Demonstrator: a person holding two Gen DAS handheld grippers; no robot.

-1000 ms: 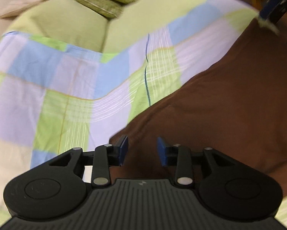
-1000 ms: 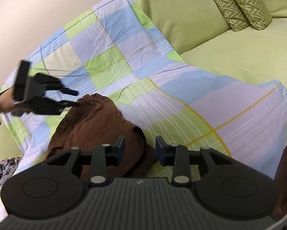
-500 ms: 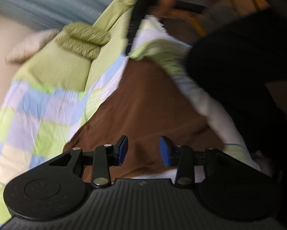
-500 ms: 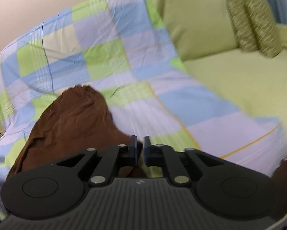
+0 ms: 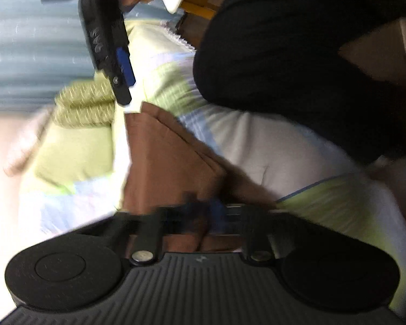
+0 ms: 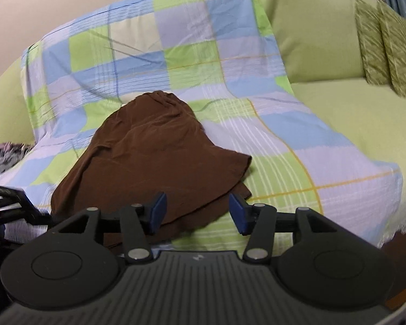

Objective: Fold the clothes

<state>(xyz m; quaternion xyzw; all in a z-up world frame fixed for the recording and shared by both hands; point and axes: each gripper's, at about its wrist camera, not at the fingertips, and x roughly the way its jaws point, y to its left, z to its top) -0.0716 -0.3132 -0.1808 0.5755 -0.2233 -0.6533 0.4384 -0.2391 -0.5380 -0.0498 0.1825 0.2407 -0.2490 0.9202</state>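
A brown garment lies crumpled on a checked sheet spread over a green sofa. My right gripper is open and empty, its blue pads just above the garment's near hem. In the left wrist view the picture is blurred; my left gripper has its blue pads close together with a fold of the brown garment between them. The right gripper also shows there, above the garment's far corner.
Two patterned green cushions lean at the sofa's right end. A heap of other clothes lies at the left edge. The person's dark-clothed body fills the upper right of the left wrist view.
The right gripper shut half a second ago and has opened wide again. The left gripper swung round, closed its pads and now pinches the brown garment.
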